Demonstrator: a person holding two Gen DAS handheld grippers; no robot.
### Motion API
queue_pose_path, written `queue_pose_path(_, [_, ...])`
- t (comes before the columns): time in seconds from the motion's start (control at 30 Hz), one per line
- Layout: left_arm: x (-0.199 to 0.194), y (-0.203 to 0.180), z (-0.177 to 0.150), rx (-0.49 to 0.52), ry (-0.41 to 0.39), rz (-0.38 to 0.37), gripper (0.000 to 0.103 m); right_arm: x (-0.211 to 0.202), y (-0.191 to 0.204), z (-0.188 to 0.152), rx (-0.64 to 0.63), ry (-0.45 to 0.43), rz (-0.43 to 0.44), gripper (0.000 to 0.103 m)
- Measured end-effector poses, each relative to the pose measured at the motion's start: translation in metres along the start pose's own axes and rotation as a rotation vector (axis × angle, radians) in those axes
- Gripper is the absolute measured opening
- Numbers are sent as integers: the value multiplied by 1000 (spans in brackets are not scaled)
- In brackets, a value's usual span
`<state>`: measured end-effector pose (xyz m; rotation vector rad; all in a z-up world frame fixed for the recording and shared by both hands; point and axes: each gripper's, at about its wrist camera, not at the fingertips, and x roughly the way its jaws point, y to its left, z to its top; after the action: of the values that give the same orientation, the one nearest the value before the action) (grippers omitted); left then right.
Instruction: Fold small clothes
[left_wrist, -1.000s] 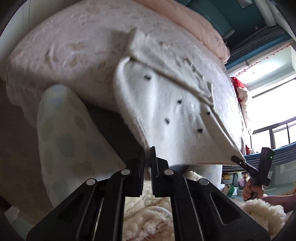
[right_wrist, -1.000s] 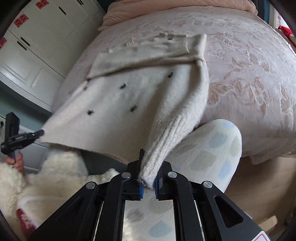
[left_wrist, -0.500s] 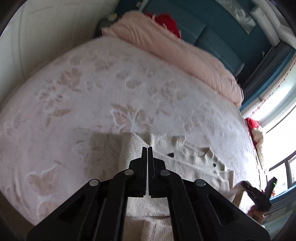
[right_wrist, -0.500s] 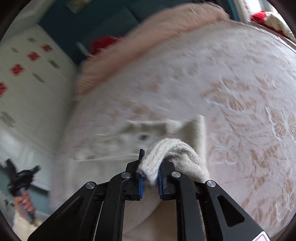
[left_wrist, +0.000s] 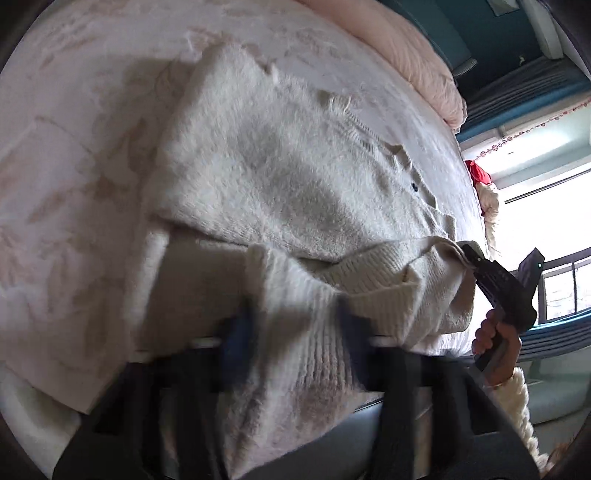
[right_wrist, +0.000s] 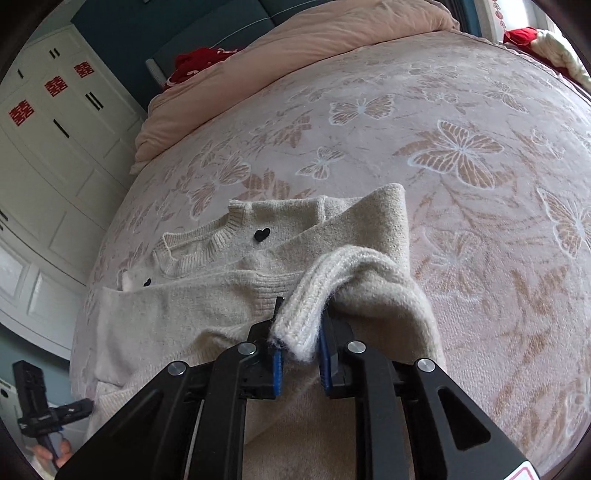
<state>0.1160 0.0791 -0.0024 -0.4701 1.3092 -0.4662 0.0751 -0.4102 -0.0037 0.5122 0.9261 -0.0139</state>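
Note:
A cream knit sweater (right_wrist: 207, 306) with small black hearts lies folded over on the bed, collar towards the pillows. My right gripper (right_wrist: 300, 343) has a ribbed sleeve cuff (right_wrist: 314, 295) between its blue pads; its jaws are opening, and the cuff still fills the gap. In the left wrist view that gripper (left_wrist: 467, 254) pinches the cloth at the sweater's (left_wrist: 277, 177) right edge. My left gripper (left_wrist: 295, 332) is blurred, its jaws opening, with a ribbed edge lying over and between its fingers. From the right wrist view, the left gripper (right_wrist: 86, 404) sits at the sweater's lower left corner.
The bed's pink butterfly cover (right_wrist: 461, 155) spreads beyond the sweater. A pink duvet (right_wrist: 332, 40) and a red cloth (right_wrist: 199, 61) lie at the head. White wardrobe doors (right_wrist: 55, 147) stand on the left. A person's hand (left_wrist: 495, 339) grips the right handle near a bright window (left_wrist: 546, 206).
Both grippers carried the hanging lower part of the sweater up from the bed's edge and over onto its upper part. The right jaws stand slightly wider. The left view has gone blurred.

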Motion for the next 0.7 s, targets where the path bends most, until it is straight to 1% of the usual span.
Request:
queue_pose_path(0.03, [-1, -1, 3, -22, 1, -35, 9, -3, 1, -1, 5, -3, 0, 14])
queue_pose_path(0.07, [-7, -6, 9, -11, -29, -51, 8, -8, 2, 0, 5, -12, 3, 11])
queue_pose_path(0.13, [-35, -24, 20, 68, -112, -46, 8, -27, 8, 3, -10, -66, 6, 10])
queue_pose_path(0.17, [-55, -35, 30, 106, -166, -57, 8, -35, 10, 7, -14, -90, 12, 9])
queue_pose_path(0.23, [-82, -51, 55, 149, -228, -67, 8, -47, 14, 22, -12, -133, 19, 9])
queue_pose_path(0.3, [-95, -66, 91, 198, -303, -26, 8, -44, 15, 44, -11, -163, 2, 9])
queue_pose_path(0.33, [-96, -68, 109, 212, -328, 2, 8, -37, 12, 55, 6, -165, 1, 9])
queue_pose_path(0.37, [-88, -67, 133, 207, -344, 34, 9, -27, 8, 63, 26, -159, 10, 10])
queue_pose_path(0.43, [-65, -58, 167, 208, -337, 90, 12, 5, -5, 76, 54, -115, 7, 12])
queue_pose_path(0.47, [-43, -47, 183, 217, -321, 149, 14, 22, -11, 79, 59, -85, -31, 12])
queue_pose_path(0.5, [-23, -35, 191, 217, -286, 189, 14, 31, -13, 78, 65, -65, -52, 12])
queue_pose_path(0.53, [-8, -23, 194, 191, -248, 220, 14, 35, -16, 76, 80, -50, -45, 12])
queue_pose_path(0.57, [4, -9, 194, 142, -204, 221, 14, 34, -17, 73, 90, -49, -26, 13])
queue_pose_path(0.6, [4, -1, 187, 117, -200, 195, 12, 26, -15, 68, 79, -70, -8, 18])
queue_pose_path(0.63, [3, 4, 179, 109, -213, 170, 12, 17, -12, 62, 55, -94, -2, 22])
queue_pose_path(0.67, [-1, 7, 168, 116, -230, 156, 14, 8, -10, 57, 39, -118, -13, 46])
queue_pose_path(0.7, [-2, 9, 158, 128, -232, 146, 19, -5, -9, 48, 13, -170, -51, 68])
